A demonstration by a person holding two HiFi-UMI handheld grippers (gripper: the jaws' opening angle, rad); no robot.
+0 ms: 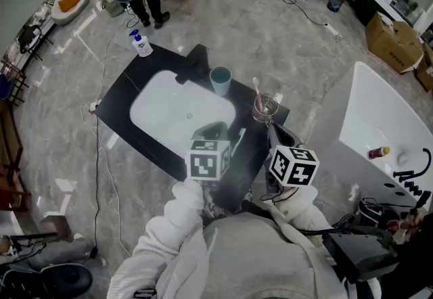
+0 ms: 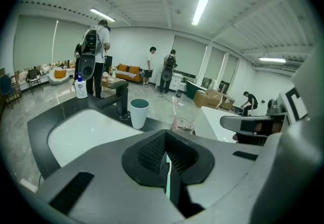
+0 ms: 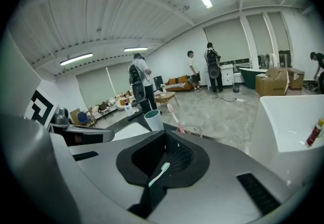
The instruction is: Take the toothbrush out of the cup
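A pink toothbrush [image 1: 257, 86] stands tilted in a clear glass cup [image 1: 265, 108] on the black counter [image 1: 270, 125], right of the sink. Both gripper views show the pink toothbrush [image 3: 173, 115] in the glass cup [image 2: 183, 125] ahead, apart from the jaws. My left gripper [image 1: 215, 132] hovers over the counter's front with its jaws together. My right gripper [image 1: 279, 136] sits just short of the glass, pads meeting. A pale green-white toothbrush [image 1: 238, 141] shows between the two grippers. It also appears in the slit under my right gripper [image 3: 164, 154]. I cannot tell whether either gripper pinches it.
A white cup with a teal inside [image 1: 220, 80] stands by the black faucet [image 1: 193, 64], behind the white basin [image 1: 162, 115]. A soap bottle [image 1: 140, 42] is at the counter's far left corner. A white bathtub [image 1: 379, 122] lies to the right, and people stand far behind.
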